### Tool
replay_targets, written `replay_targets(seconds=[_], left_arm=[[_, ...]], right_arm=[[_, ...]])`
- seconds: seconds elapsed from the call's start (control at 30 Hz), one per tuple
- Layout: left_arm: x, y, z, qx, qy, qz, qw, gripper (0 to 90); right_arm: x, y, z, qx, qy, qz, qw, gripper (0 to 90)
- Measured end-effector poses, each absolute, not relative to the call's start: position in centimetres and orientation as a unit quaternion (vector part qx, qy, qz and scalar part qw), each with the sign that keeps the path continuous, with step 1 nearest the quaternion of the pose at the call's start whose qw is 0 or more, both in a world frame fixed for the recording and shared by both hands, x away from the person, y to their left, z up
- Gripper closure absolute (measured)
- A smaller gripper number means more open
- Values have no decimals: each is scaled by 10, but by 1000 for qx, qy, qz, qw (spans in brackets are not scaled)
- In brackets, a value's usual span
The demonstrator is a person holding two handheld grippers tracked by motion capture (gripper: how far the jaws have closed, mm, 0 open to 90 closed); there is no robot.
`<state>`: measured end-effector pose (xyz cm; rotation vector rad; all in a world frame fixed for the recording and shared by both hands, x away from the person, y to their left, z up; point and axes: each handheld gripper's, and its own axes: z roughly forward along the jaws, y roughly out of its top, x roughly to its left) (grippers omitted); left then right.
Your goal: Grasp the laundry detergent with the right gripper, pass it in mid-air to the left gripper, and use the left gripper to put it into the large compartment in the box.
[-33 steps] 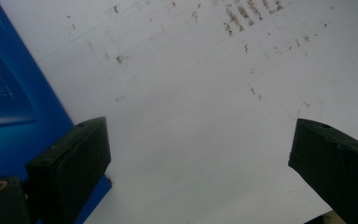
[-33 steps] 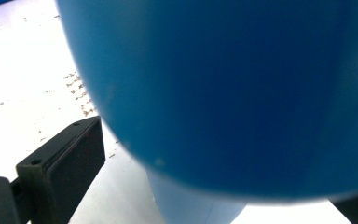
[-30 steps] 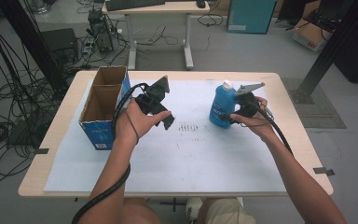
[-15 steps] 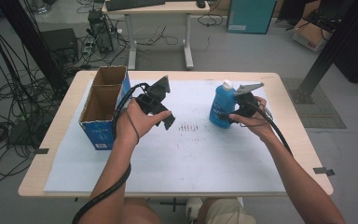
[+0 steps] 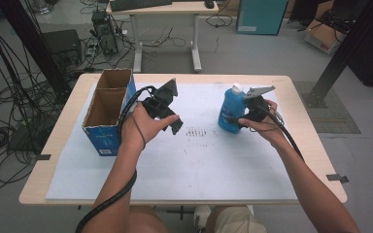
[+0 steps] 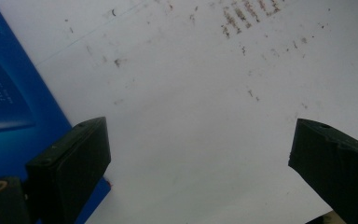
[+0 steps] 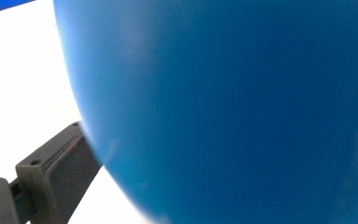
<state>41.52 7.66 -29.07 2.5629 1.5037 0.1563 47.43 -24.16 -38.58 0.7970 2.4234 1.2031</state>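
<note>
Right gripper: the right gripper (image 5: 245, 116) sits right of centre in the high view, its jaws closed around the lower body of the blue bottle (image 5: 231, 108). In the right gripper view the bottle (image 7: 223, 107) takes up nearly all the frame, pressed against the one jaw visible at lower left. Gripping low on the body probably keeps the bottle steady and upright.

Blue bottle: it stands upright on the white sheet (image 5: 194, 160), white cap on top. I cannot tell whether its base rests on the sheet or is just lifted. What it holds is hidden, as the plastic is opaque.

Left gripper: the left gripper (image 5: 172, 124) is at the centre of the high view, jaws spread wide with nothing between them; the left gripper view shows bare sheet (image 6: 205, 107) between the two jaws. It looks parked and ready while the other hand works.

Cardboard box: the box (image 5: 104, 109) stands open-topped at the left of the high view, just beside the left hand (image 5: 143, 128). The compartments appear empty, so it likely waits to receive the bottle.

Surface: the surface (image 5: 60, 145) carries the sheet, with faint dark marks (image 5: 196, 132) between the two grippers.
</note>
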Motion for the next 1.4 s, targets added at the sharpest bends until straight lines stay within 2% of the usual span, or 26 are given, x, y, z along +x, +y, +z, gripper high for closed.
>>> replay_targets(seconds=[1.4], left_arm=[[416,76,-290,860,501,52,82,56]], right_arm=[[474,-239,-387,269,845,430,169,23]])
